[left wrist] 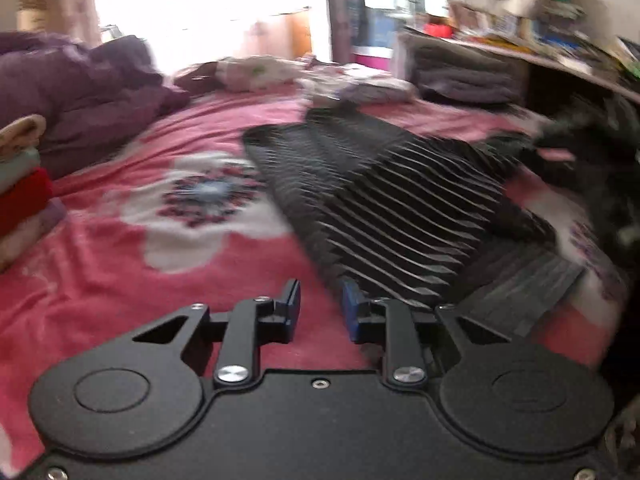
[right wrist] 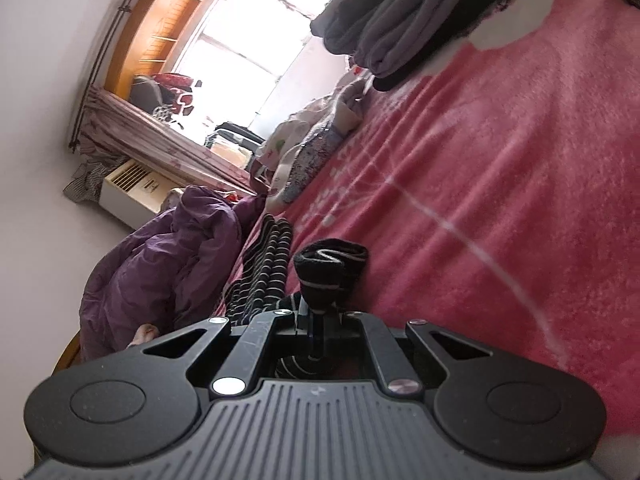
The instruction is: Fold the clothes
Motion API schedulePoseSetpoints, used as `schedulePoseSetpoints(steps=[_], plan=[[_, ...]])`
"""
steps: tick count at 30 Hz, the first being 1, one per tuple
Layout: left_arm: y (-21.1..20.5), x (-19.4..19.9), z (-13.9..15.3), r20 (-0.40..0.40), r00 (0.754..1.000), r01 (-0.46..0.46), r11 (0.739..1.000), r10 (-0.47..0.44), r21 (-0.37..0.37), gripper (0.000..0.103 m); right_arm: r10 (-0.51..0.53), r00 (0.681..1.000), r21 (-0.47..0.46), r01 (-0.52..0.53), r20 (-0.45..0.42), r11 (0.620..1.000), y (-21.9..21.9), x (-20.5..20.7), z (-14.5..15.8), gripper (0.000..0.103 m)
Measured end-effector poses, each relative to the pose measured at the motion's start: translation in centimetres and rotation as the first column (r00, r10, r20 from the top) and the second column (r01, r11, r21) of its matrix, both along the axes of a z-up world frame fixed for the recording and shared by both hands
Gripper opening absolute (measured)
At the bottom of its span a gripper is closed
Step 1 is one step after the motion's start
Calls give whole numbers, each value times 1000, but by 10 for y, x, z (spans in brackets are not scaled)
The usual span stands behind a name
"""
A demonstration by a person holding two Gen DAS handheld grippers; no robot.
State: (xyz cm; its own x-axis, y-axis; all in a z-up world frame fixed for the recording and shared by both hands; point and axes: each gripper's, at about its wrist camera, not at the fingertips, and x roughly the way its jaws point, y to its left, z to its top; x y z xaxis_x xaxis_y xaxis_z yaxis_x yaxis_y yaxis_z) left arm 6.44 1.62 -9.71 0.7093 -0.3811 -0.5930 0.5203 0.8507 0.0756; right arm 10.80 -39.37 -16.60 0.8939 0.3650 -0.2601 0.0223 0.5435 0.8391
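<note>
I'm seeing the left gripper (left wrist: 318, 306) hanging over the pink bedspread (left wrist: 120, 280) with its jaws parted and nothing between them, just bare blanket showing in the gap. Left view is smearing with motion blur, so fine detail is poor.

The striped garment (left wrist: 384, 204), black with thin white stripes, is lying spread flat on the bedspread, ahead of the left jaws and running off to their right. Its near edge is sitting just beside the right-hand blue pad (left wrist: 351, 312); I can't tell whether they're touching.

The right gripper (right wrist: 316, 326) is clamping down on a bunched piece of that same striped fabric (right wrist: 328, 268): jaws pressed together, cloth sticking out as a dark knob straight ahead of the tips. More striped folds (right wrist: 260, 276) are trailing to the left of those jaws, and a bit of cloth is showing behind the tips, inside the linkage. The right view is rolled hard, so the bedspread is filling its right side.

Around it:
- purple jacket (left wrist: 80, 92) is lying crumpled far ahead-left of the left jaws
- stack of folded clothes (left wrist: 22, 184) is sitting at the far left edge
- grey folded pile (right wrist: 392, 28) is lying well ahead of the right jaws, near the window (right wrist: 248, 40)
</note>
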Motion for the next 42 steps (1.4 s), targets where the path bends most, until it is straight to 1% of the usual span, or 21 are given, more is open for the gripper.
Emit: schedulePoseSetpoints(steps=[1, 2, 5, 6, 8, 9, 11, 12, 13, 14, 15, 17, 19, 24, 30, 36, 38, 40, 42], plan=[[-4, 0, -5, -18, 999, 34, 999, -34, 7, 18, -7, 1000, 3, 7, -13, 1000, -1, 0, 0, 6], [-4, 1, -4, -18, 999, 47, 999, -46, 5, 14, -15, 999, -2, 15, -29, 1000, -1, 0, 2, 6], [-5, 4, -3, -16, 996, 83, 997, -83, -2, 14, -20, 997, -51, 17, -69, 999, 6, 2, 12, 6], [-4, 5, -2, -14, 995, 98, 995, -98, -19, 14, -16, 997, -70, 11, -76, 998, 9, 2, 18, 6], [2, 6, 5, -2, 991, 137, 987, -137, -89, 16, -5, 997, -85, -1, -72, 996, 14, 0, 30, 6], [4, 6, 7, 3, 988, 154, 982, -155, -112, 16, 0, 998, -90, -5, -65, 996, 16, -2, 37, 6], [-1, 6, 4, 13, 979, 203, 973, -203, -112, 17, 2, 999, -94, -7, -52, 996, 19, -4, 51, 6], [-3, 6, 1, 16, 974, 224, 969, -224, -103, 19, 1, 999, -93, -5, -46, 996, 20, -4, 57, 6], [-6, 7, -2, 19, 970, 243, 966, -242, -92, 31, -1, 999, -90, -2, -39, 996, 21, -3, 64, 6], [-9, 8, -5, 19, 966, 260, 962, -259, -86, 46, -4, 1000, -90, 1, -31, 996, 21, -1, 72, 6], [-10, 10, -8, 10, 962, 273, 958, -273, -85, 50, -6, 1000, -90, 4, -24, 996, 22, 1, 80, 6], [-13, 13, -12, -11, 955, 295, 952, -297, -78, 50, -2, 1000, -109, 1, -14, 994, 24, 7, 96, 6], [-13, 13, -15, -14, 949, 312, 947, -314, -73, 50, 4, 1000, -138, -6, -13, 990, 27, 14, 111, 6], [-9, 15, -18, -39, 942, 328, 939, -333, -102, 50, 31, 999, -194, -32, -8, 981, 45, 36, 145, 6], [-2, 18, -19, -70, 937, 330, 933, -342, -144, 51, 71, 997, -284, -79, -38, 956, 77, 74, 174, 6], [8, 28, -23, -127, 924, 325, 916, -361, -235, 54, 104, 992, -339, -122, -69, 933, 116, 111, 190, 6], [11, 31, -23, -144, 919, 322, 909, -367, -263, 58, 117, 990, -363, -139, -83, 921, 130, 123, 193, 6], [12, 31, -24, -154, 915, 322, 905, -373, -277, 60, 129, 986, -387, -159, -102, 908, 144, 137, 193, 6], [11, 32, -24, -157, 912, 327, 902, -379, -282, 63, 138, 983, -431, -177, -121, 885, 159, 151, 192, 6]])
